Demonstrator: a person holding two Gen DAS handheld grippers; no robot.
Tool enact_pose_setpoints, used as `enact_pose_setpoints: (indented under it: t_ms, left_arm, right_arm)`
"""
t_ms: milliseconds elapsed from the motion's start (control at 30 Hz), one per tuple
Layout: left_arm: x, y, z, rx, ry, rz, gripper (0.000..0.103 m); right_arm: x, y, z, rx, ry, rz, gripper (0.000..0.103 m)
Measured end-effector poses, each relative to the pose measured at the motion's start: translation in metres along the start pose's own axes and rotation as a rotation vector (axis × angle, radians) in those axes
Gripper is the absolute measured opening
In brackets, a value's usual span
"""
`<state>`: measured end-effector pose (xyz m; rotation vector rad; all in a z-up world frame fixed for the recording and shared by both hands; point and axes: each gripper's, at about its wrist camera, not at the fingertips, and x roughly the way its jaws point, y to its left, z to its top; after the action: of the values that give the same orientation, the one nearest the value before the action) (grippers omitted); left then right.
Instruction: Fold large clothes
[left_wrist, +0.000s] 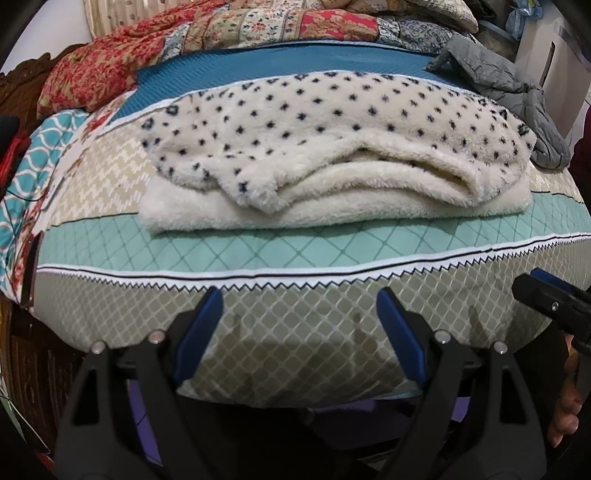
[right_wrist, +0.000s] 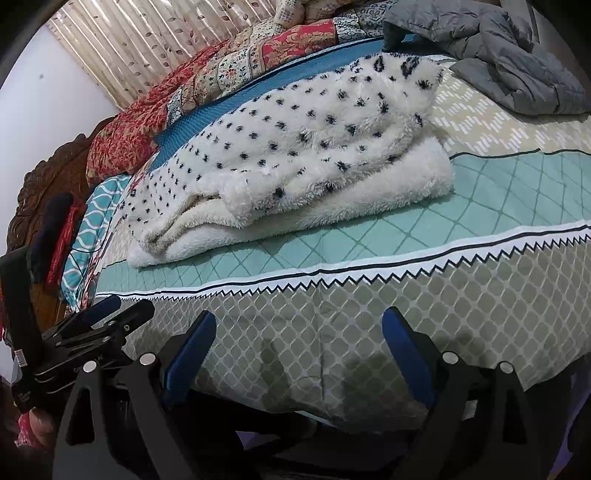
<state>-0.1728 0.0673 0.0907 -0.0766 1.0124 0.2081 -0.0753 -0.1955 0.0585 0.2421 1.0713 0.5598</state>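
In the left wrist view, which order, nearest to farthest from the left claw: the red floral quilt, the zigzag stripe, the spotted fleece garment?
From the left claw:
1. zigzag stripe, just ahead on the bedspread's edge.
2. spotted fleece garment, folded at mid-bed.
3. red floral quilt, at the far left back.

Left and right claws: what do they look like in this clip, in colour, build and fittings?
The two match. The left claw and the right claw each have two blue finger pads on black angular plastic arms with triangular cut-outs, pinned by round silver rivets. From the side, the left one shows a black body with small screws and a white label. Bare fingers grip a handle; no sleeve is visible.
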Motion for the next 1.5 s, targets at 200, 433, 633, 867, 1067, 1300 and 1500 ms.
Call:
enact_pose_setpoints:
  t_ms: [200, 433, 633, 867, 1067, 1300, 1500]
  left_arm:
    - [-0.0023, -0.0029, 0.0008, 0.006, -0.006, 0.016, 0.082]
    - [-0.002, -0.001, 0.0006, 0.001, -0.003, 0.021, 0.082]
    - [-0.002, -0.0017, 0.0006, 0.002, -0.001, 0.021, 0.082]
    - [-0.0017, -0.0007, -0.0011, -0.003, 0.003, 0.019, 0.082]
    - [-0.0008, -0.0013, -0.0016, 0.0, 0.007, 0.017, 0.082]
    - [0.0007, -0.0033, -0.0016, -0.001, 0.012, 0.02, 0.082]
    - [0.0014, -0.0031, -0.0017, 0.001, 0.015, 0.019, 0.082]
  right_arm:
    - [0.0001, -0.0025, 0.0003, 0.008, -0.002, 0.002, 0.093]
    - [-0.0009, -0.0049, 0.0007, 0.007, -0.007, 0.005, 0.093]
    - [-0.0046, -0.0052, 0.0001, 0.01, -0.016, 0.005, 0.093]
    - [-0.0059, -0.0053, -0.002, 0.023, -0.014, 0.009, 0.093]
    - [-0.0064, -0.0059, -0.0038, 0.026, -0.014, 0.009, 0.093]
    - [-0.0074, -0.0058, -0.004, 0.027, -0.017, 0.008, 0.092]
    - [-0.0088, -0.0047, -0.0049, 0.026, -0.02, 0.009, 0.091]
